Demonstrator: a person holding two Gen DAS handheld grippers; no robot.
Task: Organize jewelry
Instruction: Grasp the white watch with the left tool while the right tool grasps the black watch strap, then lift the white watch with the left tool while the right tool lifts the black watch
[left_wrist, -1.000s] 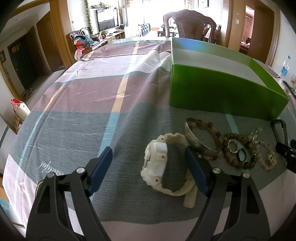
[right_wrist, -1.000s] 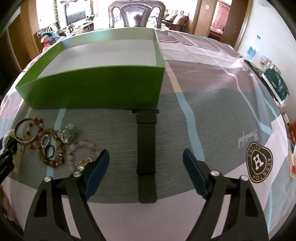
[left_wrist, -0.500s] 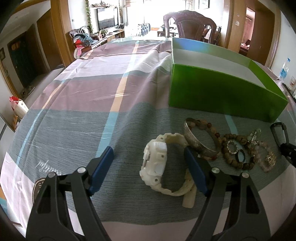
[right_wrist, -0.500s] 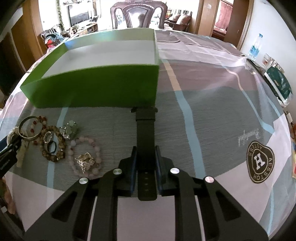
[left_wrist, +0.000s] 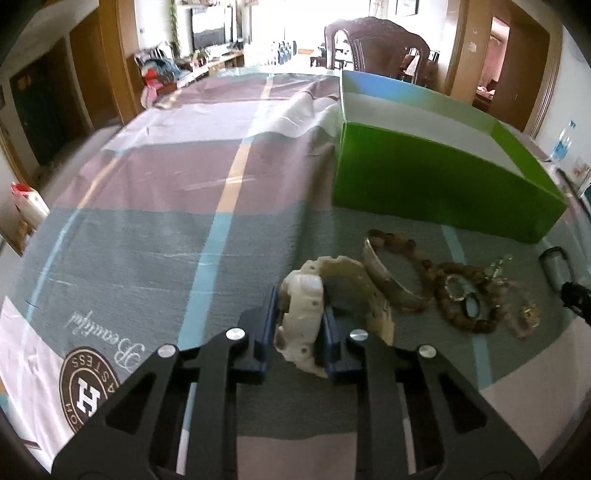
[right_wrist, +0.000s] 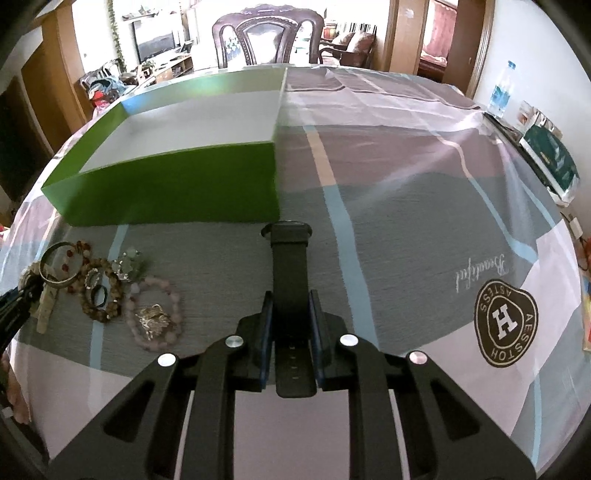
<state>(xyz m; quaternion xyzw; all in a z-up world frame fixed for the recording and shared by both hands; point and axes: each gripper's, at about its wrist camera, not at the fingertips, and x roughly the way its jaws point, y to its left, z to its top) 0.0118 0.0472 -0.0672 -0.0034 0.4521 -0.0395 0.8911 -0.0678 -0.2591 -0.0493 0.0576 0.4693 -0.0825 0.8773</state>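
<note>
Dining room, table under plaid cloth (right_wrist: 388, 192). Green box (right_wrist: 177, 184) straight beyond both claws. Left gripper (left_wrist: 300, 332), jaws just closed, clamps white watch (left_wrist: 301, 317) by its case. Right gripper (right_wrist: 291, 334) clamps black watch strap (right_wrist: 290, 280), long axis pointing at box. Right nearer. Bracelet pile (right_wrist: 110, 288) between.

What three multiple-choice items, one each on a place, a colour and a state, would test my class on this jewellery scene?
1. The bead bracelets lie: A in the box; B on the cloth before the box; C on a chair.
2. The box outside is: A green; B red; C black.
3. The left gripper is: A wide open; B out of view; C shut on the white watch.

Answers: 1 B, they rest on the cloth in front of the box wall. 2 A, its walls are bright green. 3 C, both pads press the watch case.
</note>
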